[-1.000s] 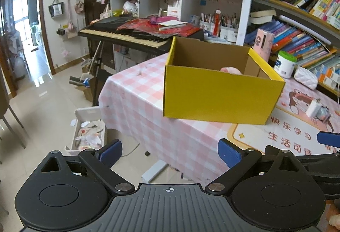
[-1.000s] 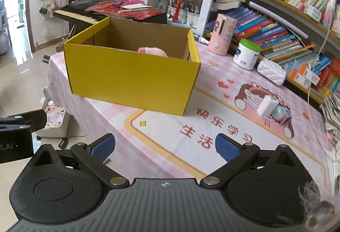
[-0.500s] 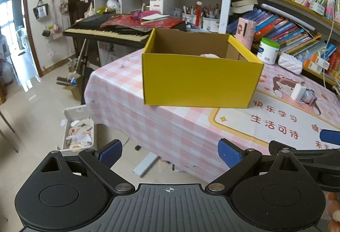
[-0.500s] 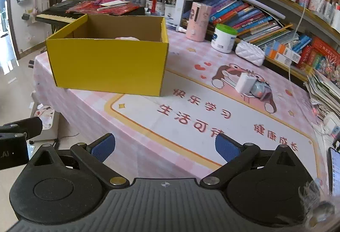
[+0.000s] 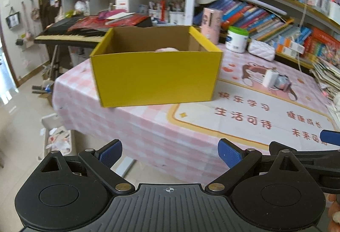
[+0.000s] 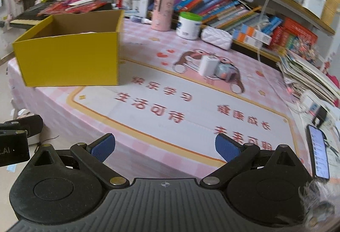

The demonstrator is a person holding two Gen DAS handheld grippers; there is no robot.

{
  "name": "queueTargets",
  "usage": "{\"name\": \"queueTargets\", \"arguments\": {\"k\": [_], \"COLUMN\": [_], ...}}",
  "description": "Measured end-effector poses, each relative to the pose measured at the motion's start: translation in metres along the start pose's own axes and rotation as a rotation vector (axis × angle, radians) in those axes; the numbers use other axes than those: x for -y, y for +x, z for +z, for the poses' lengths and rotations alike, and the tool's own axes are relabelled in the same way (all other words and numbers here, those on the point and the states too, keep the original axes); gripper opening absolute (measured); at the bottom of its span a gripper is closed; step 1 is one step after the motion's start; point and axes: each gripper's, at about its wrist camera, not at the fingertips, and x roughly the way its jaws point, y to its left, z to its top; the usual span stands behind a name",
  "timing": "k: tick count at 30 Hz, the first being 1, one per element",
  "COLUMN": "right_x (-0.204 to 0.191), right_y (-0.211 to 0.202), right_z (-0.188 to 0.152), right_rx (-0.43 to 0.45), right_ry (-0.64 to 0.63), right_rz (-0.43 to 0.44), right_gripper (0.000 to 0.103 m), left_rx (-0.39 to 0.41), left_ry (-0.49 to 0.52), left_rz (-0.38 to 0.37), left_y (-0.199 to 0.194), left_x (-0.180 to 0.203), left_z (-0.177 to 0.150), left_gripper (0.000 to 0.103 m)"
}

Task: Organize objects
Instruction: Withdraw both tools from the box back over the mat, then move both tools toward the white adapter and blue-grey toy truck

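A yellow cardboard box [image 5: 155,77] stands open on the pink checked table [image 5: 131,125], with a pink soft item [image 5: 165,49] just showing inside. The box also shows in the right wrist view [image 6: 70,60]. A small white and grey gadget [image 6: 214,67] lies on the printed mat [image 6: 191,104]; it also shows in the left wrist view [image 5: 274,80]. My left gripper [image 5: 170,152] is open and empty, in front of the table's near edge. My right gripper [image 6: 164,147] is open and empty over the near part of the mat.
A pink cylinder [image 6: 162,12], a white jar with a green lid [image 6: 189,24] and a white quilted pouch [image 6: 216,34] stand at the table's back by the bookshelves. A phone [image 6: 318,153] and stacked magazines [image 6: 306,74] lie at the right. A keyboard [image 5: 70,34] stands behind the box.
Both grippers have swung to the right; the box has shifted left in both views and more of the mat and right side of the table shows. Both jaws stay open.
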Motion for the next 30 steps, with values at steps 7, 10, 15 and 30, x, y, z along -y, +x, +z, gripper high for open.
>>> {"name": "queueTargets", "arguments": {"k": [7,10,15,30], "right_x": [0.028,0.040,0.061,0.117], "right_y": [0.006,0.010,0.020,0.066], "right_z": [-0.002,0.001,0.009,0.045], "right_rx": [-0.014,-0.016,-0.021,-0.010], "right_ry": [0.046,0.057,0.079,0.044], "right_rz": [-0.051,-0.066,-0.081,-0.049], "right_gripper": [0.102,0.102,0.101,0.102], "left_rx": [-0.006,-0.006,-0.002,0.004], "left_ry": [0.041,0.051,0.068,0.036], "left_rz": [-0.045,-0.060,-0.072,-0.039], "left_y": [0.013,0.019,0.028,0.064], "left_x": [0.027,0.040,0.060,0.112], "left_z": [0.009,0.014,0.025,0.056], "left_gripper": [0.098,0.098,0.098,0.098]}}
